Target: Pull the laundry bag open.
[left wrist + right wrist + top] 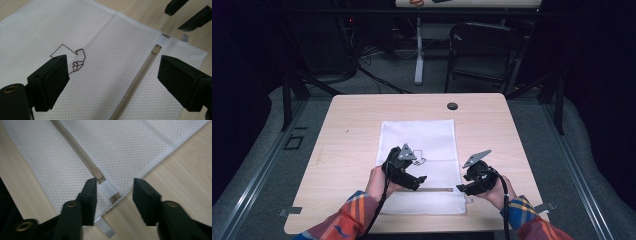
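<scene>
1. White mesh bag (419,160) lies flat on the light wood desk (352,120), roughly centred, its near edge close to the person's side.
2. The bag carries a brown stitched outline motif (71,58) mid-panel and a tan zipper (434,189) running along its near edge.
3. Zipper slider (97,173) sits near the bag's right corner, with a white pull tab (108,188) trailing from it toward the corner.
4. Left hand-held gripper (421,181): jaws wide apart, hovering over the mesh between the motif and the zipper line; nothing between the pads.
5. Right hand-held gripper (460,188): at the bag's right near corner, jaws partly closed, standing either side of the pull tab. Pads are apart from the tab, so no grip.
6. The two hand-held grippers point toward each other along the zipper, near but not touching.
7. Small dark round object (452,106) rests on the desk beyond the bag's far edge, well apart from both.
</scene>
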A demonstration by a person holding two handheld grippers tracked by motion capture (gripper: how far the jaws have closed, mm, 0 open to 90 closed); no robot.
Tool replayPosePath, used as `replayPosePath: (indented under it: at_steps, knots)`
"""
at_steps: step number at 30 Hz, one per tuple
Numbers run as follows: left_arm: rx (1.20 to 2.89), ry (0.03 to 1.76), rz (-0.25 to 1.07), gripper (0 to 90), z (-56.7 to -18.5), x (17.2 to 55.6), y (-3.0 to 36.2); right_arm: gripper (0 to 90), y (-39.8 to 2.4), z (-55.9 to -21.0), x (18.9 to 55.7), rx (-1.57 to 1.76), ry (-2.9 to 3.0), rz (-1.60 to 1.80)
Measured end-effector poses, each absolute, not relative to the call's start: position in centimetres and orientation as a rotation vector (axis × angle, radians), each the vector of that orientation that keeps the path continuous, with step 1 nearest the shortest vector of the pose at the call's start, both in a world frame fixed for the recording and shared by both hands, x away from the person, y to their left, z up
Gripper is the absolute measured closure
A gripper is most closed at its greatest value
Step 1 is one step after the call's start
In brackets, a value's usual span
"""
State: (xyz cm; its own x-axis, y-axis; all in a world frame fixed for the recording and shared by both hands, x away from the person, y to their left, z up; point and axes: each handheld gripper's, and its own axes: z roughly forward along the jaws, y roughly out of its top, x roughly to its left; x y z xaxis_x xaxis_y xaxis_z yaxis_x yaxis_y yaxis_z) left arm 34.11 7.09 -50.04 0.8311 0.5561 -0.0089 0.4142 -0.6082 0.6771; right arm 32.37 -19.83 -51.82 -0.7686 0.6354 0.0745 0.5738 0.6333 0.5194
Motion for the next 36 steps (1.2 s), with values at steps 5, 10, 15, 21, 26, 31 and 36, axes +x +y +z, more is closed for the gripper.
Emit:
replayPosePath:
  at_steps: [5,10,15,21,26,31,36]
  knots:
    - [2.330,0.655,0.202,15.2,-51.0,34.2,5.5,77.5,-19.3,-52.3,32.6,0.995,2.772,0.791]
    - [2.371,0.581,0.169,16.8,-51.9,34.3,3.8,85.5,-19.1,-52.9,33.0,0.998,2.784,0.790]
    - [2.375,0.542,0.133,18.3,-52.4,34.3,2.9,88.0,-19.1,-53.3,33.2,0.997,2.791,0.786]
    - [2.384,0.481,0.033,34.5,-53.2,34.2,1.3,88.5,-19.0,-53.7,33.3,0.995,2.816,0.764]
    - [2.418,0.430,0.009,47.1,-54.0,33.9,-0.1,88.5,-18.9,-54.6,33.6,1.004,2.833,0.730]
    - [2.447,0.410,-0.006,56.2,-54.9,34.1,-1.0,88.9,-18.8,-55.3,33.7,1.040,2.832,0.771]
    - [2.461,0.425,-0.049,67.7,-56.2,34.3,-1.5,89.2,-18.9,-55.6,33.7,1.053,2.833,0.772]
